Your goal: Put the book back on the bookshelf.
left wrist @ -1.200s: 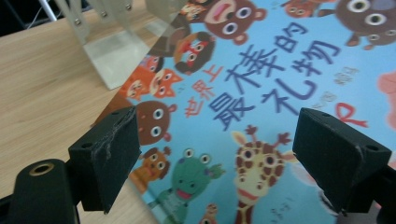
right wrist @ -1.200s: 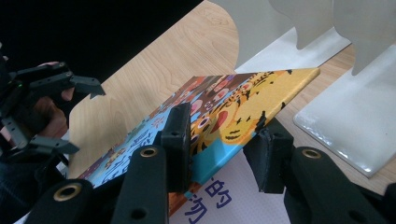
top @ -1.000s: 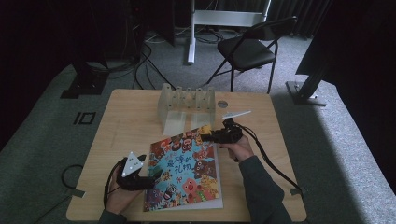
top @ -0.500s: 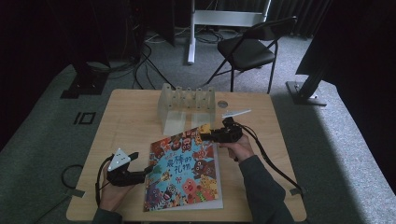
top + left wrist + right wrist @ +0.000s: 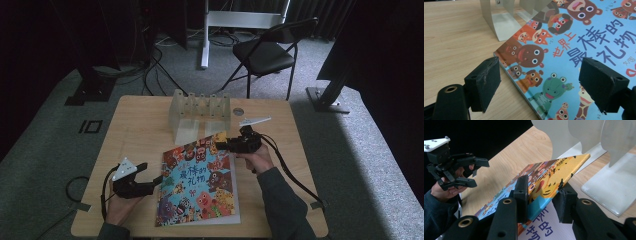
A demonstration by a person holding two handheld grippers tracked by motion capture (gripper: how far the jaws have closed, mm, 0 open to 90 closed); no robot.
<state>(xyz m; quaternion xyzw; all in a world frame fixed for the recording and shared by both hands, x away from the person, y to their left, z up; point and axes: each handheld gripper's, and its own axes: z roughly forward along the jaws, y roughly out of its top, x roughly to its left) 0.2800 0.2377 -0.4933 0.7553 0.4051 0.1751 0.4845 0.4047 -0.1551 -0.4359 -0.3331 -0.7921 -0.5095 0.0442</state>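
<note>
A colourful picture book (image 5: 200, 185) with cartoon animals lies on the wooden table (image 5: 135, 120). My right gripper (image 5: 222, 144) is at the book's far right corner. In the right gripper view it (image 5: 542, 195) is shut on the cover (image 5: 544, 177), which is raised off a white page beneath. My left gripper (image 5: 149, 177) is just left of the book's near-left edge, held low over the table. In the left gripper view its jaws (image 5: 544, 82) stand wide open, with the book's edge (image 5: 519, 82) lying between them, untouched. The right gripper view also catches the left gripper (image 5: 480, 173) open.
A pale rack with several upright dividers (image 5: 200, 112) stands at the back centre of the table, close behind the book's lifted corner. A small round disc (image 5: 238, 111) lies right of it. A folding chair (image 5: 265, 50) stands beyond the table.
My left gripper has drawn back a little to the left, off the book's edge. The right gripper has kept its hold on the cover's corner.
</note>
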